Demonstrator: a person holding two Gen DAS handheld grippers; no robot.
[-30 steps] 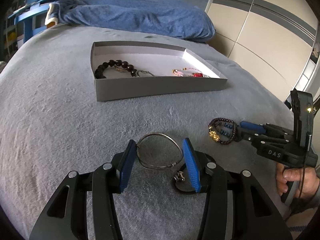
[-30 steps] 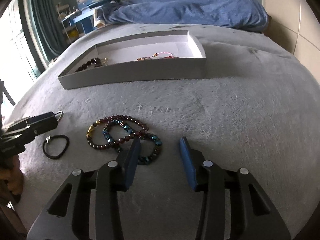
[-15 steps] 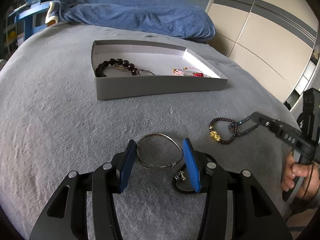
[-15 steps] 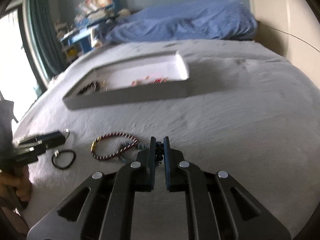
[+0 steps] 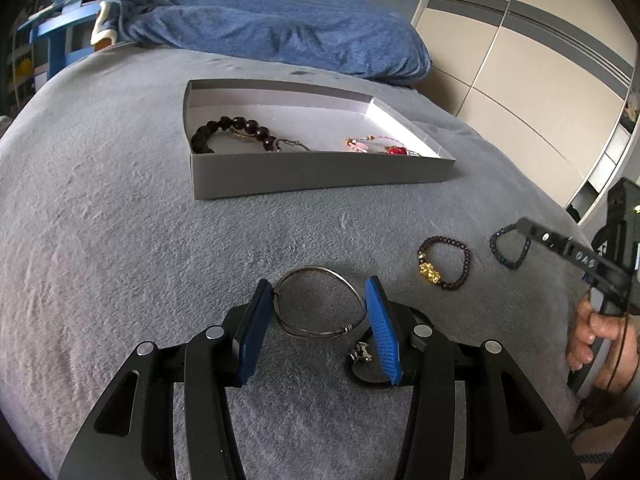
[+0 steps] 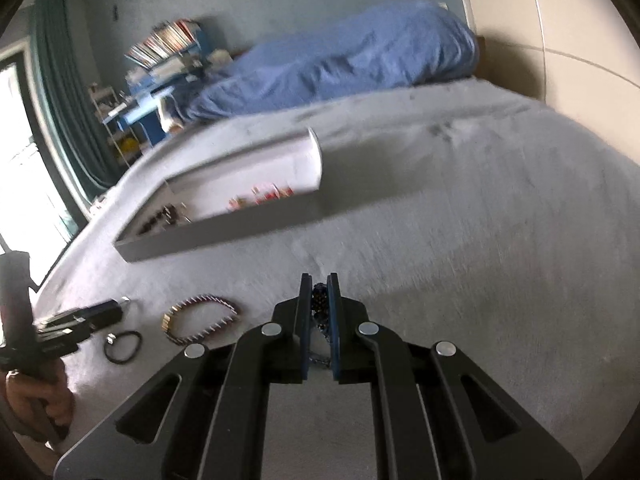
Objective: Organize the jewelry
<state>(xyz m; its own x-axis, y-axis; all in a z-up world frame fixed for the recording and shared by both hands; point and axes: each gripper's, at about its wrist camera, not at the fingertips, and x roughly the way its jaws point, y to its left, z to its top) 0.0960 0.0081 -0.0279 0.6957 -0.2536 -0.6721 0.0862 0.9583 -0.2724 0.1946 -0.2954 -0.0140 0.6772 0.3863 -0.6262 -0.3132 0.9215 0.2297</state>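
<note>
My left gripper [image 5: 318, 292] is open with its blue pads on either side of a silver wire bangle [image 5: 318, 306] that lies on the grey bed; a black cord loop [image 5: 366, 364] lies by its right pad. My right gripper [image 6: 319, 286] is shut on a dark blue bead bracelet [image 6: 320, 300] and holds it above the bed; it shows hanging at the right in the left wrist view [image 5: 508, 248]. A dark red bead bracelet [image 5: 444, 266] with a gold charm lies on the bed. The grey jewelry box [image 5: 320, 178] holds a black bead bracelet [image 5: 232, 132] and a pink-red one [image 5: 376, 148].
A blue duvet [image 5: 288, 36] lies behind the box. A beige wardrobe [image 5: 540, 60] stands on the right. A blue shelf [image 5: 60, 28] stands at the back left. The grey bed cover [image 5: 100, 220] surrounds everything.
My right gripper closed on the dark blue bracelet and lifted it off the bed, away from the dark red one. My left gripper stayed open around the bangle.
</note>
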